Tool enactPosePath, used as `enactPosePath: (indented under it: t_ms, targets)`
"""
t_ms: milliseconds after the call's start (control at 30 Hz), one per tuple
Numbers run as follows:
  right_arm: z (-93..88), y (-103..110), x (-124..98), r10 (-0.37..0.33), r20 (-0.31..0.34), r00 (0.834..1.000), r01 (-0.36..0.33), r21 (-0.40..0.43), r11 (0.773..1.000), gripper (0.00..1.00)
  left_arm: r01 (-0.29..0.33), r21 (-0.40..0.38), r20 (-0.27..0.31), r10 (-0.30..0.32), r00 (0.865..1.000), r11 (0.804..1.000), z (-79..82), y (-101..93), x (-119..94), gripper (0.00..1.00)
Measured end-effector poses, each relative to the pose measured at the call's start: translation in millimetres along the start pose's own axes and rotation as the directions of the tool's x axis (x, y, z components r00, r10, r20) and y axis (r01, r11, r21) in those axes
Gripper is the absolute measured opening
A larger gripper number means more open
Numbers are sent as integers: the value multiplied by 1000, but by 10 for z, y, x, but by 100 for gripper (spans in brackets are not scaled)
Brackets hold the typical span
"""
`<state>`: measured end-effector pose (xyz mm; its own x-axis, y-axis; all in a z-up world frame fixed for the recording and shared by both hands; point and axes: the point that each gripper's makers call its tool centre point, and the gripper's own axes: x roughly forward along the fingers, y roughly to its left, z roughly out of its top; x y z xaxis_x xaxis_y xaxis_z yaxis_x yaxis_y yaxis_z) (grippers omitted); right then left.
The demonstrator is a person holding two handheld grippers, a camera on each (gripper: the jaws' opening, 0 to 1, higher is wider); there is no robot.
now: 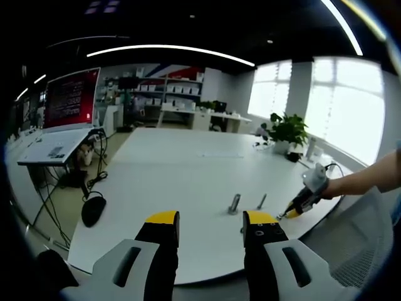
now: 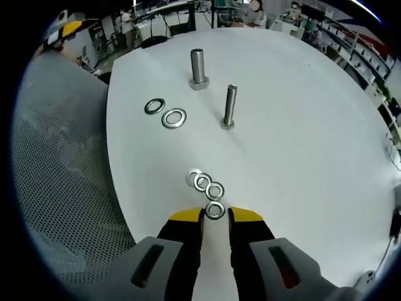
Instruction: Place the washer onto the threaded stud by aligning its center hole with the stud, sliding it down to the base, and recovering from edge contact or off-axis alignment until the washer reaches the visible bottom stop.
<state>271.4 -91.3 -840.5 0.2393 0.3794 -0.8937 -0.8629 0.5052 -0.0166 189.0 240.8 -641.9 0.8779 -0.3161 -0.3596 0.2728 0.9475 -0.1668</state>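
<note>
A small flat silver metal washer [image 2: 215, 211] lies on the white counter [image 2: 301, 144], between the yellow tips of the right hand-held gripper [image 2: 215, 215], whose jaws are narrowly apart around it. The thin threaded steel stud [image 2: 230, 106] stands well apart. The left hand-held gripper [image 1: 211, 221] is wide open and holds nothing.

Potted plant [image 1: 288, 130], perhaps a monitor [image 1: 72, 98]

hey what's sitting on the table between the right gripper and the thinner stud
In the right gripper view, a short chain of small washers lies between the right gripper and the thinner stud; beyond them the white table is bare.
</note>
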Motion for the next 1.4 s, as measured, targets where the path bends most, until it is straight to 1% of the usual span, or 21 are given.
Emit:
enactPosePath:
  t_ms: [133,200,333,433,467,533,633,733,833,1000,1167,1267,1400]
  targets:
    - [2,4,-1,-1,-2,1000,1,5,1000,18,-2,-1,2,2,1000,1000,4,1,1,39]
    - [0,9,-6,-2,-8,1000,2,13,1000,15,-3,-2,2,3,1000,1000,4,3,1,39]
    - [5,10,-5,-7,-17,1000,7,-5,1000,14,-6,-2,5,6,1000,1000,8,9,-2,39]
    - [-9,9,-14,-6,-45,999,5,-10,1000,14,-5,-1,0,5,1000,1000,1,7,-1,39]
    - [-18,-8,-23,-14,-54,998,13,-27,1000,13,-4,-1,0,4,1000,1000,0,5,-2,39]
    - [-4,2,-49,-14,-50,999,11,-57,998,13,-4,-2,-1,4,1000,1000,-1,5,-3,39]
    - [47,24,-107,-3,-42,999,1,-49,999,13,-5,0,2,5,1000,1000,5,8,-3,39]
    - [97,17,-151,-7,-39,999,5,-65,998,13,-4,1,0,4,1000,1000,4,5,-2,39]
    - [190,21,-216,-2,-22,1000,0,-83,997,13,-2,1,1,2,1000,1000,6,3,0,39]
    - [365,9,-294,-4,10,1000,5,-87,996,13,-1,0,2,1,1000,1000,6,3,1,39]
    - [599,42,-349,16,59,998,-8,-126,992,13,2,1,-1,-2,1000,1000,3,0,1,39]
    - [699,33,-375,5,65,998,5,-154,988,13,3,2,-3,-3,1000,1000,0,-2,2,39]
    - [825,21,-395,-3,85,996,18,-171,985,13,4,2,-5,-4,1000,1000,-3,-3,2,39]
